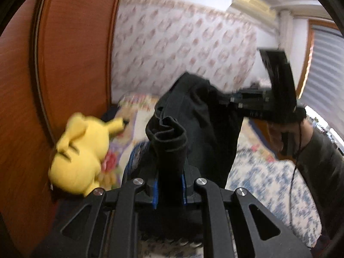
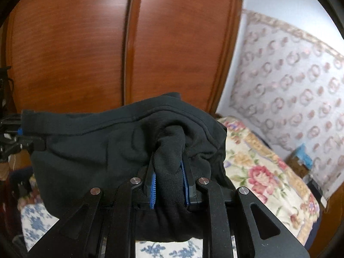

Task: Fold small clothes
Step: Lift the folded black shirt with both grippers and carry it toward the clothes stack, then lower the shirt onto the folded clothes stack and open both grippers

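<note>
A black garment (image 1: 193,116) hangs in the air, stretched between both grippers. My left gripper (image 1: 168,185) is shut on a bunched edge of it, right in front of the camera. My right gripper (image 2: 168,182) is shut on another bunched edge of the garment (image 2: 107,150). In the left wrist view the right gripper (image 1: 234,102) shows at the right, held by a hand, with the cloth running into it. In the right wrist view the left gripper (image 2: 20,137) shows at the far left edge, at the garment's other end.
A wooden wardrobe (image 2: 86,43) stands close behind. A yellow plush toy (image 1: 83,152) lies beside it on a bed with a floral cover (image 2: 268,172) and a blue-patterned sheet (image 1: 268,182). A patterned wallpaper wall (image 1: 182,47) is at the back.
</note>
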The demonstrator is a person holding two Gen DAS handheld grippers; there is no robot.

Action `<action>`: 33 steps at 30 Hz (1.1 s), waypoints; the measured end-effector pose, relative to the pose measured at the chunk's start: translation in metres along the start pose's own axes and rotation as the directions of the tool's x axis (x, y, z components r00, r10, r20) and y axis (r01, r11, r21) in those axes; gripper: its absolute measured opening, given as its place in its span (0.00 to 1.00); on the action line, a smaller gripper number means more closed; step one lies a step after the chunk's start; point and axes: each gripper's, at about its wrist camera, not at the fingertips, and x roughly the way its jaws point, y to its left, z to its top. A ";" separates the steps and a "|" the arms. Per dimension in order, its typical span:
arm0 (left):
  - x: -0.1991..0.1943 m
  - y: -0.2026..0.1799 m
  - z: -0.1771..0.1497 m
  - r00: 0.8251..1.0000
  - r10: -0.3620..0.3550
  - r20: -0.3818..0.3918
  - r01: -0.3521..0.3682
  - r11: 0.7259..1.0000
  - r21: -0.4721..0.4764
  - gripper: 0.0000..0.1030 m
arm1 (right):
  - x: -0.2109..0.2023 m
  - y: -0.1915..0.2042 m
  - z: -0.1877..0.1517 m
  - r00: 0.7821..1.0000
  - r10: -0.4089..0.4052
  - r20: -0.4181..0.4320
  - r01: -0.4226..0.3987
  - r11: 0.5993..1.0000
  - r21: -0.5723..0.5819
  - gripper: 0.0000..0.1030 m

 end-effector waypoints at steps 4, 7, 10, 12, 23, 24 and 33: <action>0.038 0.016 -0.031 0.996 0.056 -0.074 -0.058 0.998 -0.021 0.13 | 0.058 -0.004 -0.025 0.996 -0.003 -0.087 0.008 0.999 0.054 0.18; 0.042 0.025 -0.042 0.995 0.059 -0.081 -0.063 0.996 -0.055 0.14 | 0.073 -0.015 -0.034 0.995 -0.034 -0.089 0.047 0.989 0.143 0.32; 0.039 0.022 -0.042 0.995 0.074 -0.070 -0.078 0.996 -0.045 0.18 | 0.061 -0.019 -0.030 0.994 -0.105 -0.024 0.108 0.976 0.190 0.43; 0.033 0.019 -0.042 0.995 0.071 -0.063 -0.074 0.997 -0.038 0.21 | 0.047 -0.024 -0.030 0.989 -0.142 0.028 0.133 0.968 0.211 0.44; -0.006 0.003 -0.037 0.997 0.080 0.015 -0.081 0.996 0.025 0.57 | 0.076 -0.003 -0.062 0.992 -0.106 -0.063 0.117 0.967 0.228 0.47; -0.010 0.000 -0.037 0.997 0.078 0.024 -0.078 0.996 0.036 0.58 | 0.078 -0.005 -0.065 0.991 -0.116 -0.064 0.128 0.963 0.238 0.48; -0.034 -0.035 -0.043 0.997 0.042 0.063 -0.048 0.994 0.097 0.59 | 0.020 -0.003 -0.077 0.988 -0.152 0.003 0.144 0.940 0.309 0.59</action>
